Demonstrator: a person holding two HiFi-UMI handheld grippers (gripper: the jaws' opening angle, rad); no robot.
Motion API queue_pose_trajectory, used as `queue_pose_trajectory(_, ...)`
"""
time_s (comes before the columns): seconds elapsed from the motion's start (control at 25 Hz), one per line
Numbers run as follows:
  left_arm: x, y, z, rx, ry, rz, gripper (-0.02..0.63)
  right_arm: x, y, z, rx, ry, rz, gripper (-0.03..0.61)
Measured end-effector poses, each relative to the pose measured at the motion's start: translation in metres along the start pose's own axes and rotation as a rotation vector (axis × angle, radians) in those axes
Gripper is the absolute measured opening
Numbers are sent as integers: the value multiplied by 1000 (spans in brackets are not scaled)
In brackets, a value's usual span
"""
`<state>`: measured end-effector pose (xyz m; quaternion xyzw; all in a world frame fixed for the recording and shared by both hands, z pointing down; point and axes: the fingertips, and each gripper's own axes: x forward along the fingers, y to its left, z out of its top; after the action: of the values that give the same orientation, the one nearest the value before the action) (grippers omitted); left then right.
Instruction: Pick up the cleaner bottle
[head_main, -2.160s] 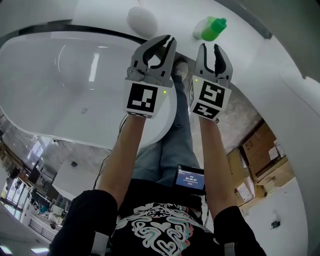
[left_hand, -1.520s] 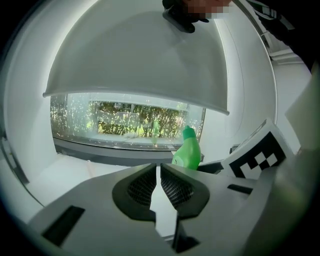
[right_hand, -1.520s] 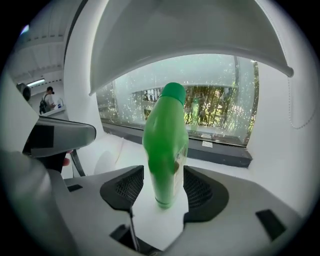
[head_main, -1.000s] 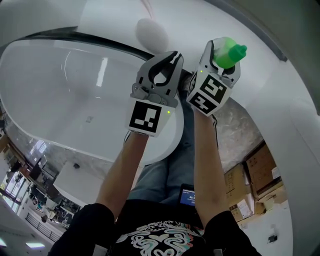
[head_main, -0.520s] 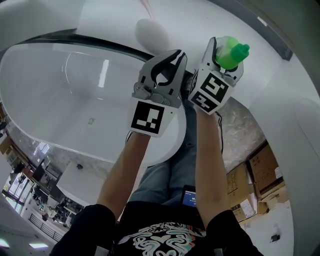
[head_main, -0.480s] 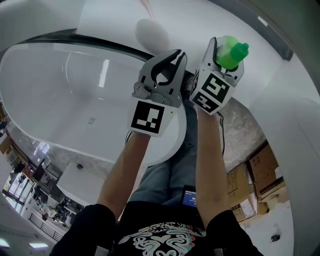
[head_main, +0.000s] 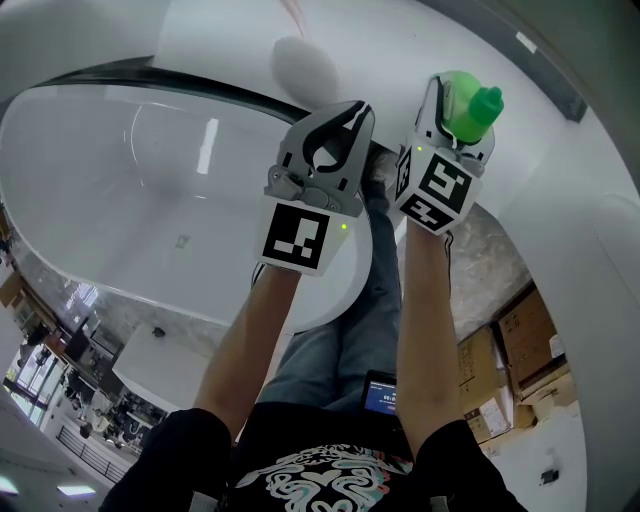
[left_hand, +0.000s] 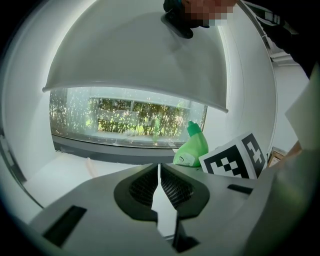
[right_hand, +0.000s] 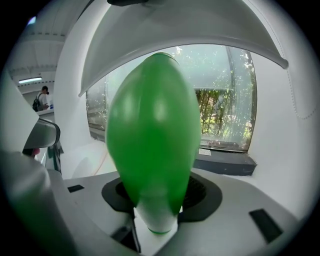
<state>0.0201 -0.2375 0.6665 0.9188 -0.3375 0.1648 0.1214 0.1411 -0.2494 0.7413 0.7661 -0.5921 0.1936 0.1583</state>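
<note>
We see the bottle (right_hand: 152, 135) as smooth, glossy green plastic. The bathtub (head_main: 120, 170) looks hard, white and glossy. The left hand-held gripper (left_hand: 159, 170) is matt grey plastic, its pads (left_hand: 172, 189) dark and finely meshed. The boxes (head_main: 520, 335) are plain brown cardboard.

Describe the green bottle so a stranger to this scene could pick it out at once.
Find the large white oval bathtub, then the white ledge past its far rim. There a bright green plastic bottle is between the jaws of the right gripper, which have just been closing on it. Beside the white egg-shaped object, it is the only green thing.
</note>
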Motion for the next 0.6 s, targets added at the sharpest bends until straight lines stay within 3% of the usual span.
queue_pose_trajectory(0.6, -1, 4, 3, -6, -10, 10, 18, -14, -3, 10, 16, -32, 43, 207)
